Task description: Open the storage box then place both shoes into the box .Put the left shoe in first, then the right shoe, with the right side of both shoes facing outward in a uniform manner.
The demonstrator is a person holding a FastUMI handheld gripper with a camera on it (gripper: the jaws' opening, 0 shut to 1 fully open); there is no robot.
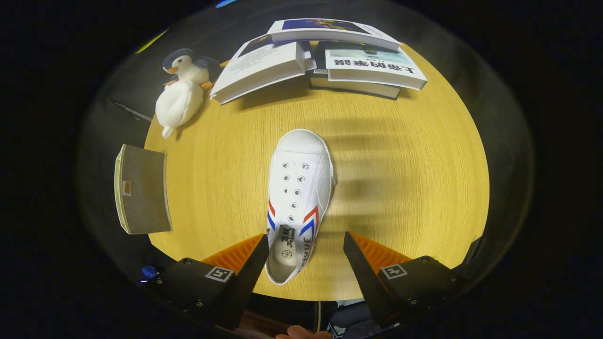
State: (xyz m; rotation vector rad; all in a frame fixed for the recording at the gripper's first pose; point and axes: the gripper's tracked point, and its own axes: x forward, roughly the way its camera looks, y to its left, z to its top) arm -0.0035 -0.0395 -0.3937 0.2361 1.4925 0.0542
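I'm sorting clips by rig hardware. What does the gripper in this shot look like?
The gripper has two wedge-shaped fingers tapering to points, each with a ribbed pad face. Behind them sit blocky black housings with visible screws, each carrying a square black-and-white marker tag. No cables are visible.
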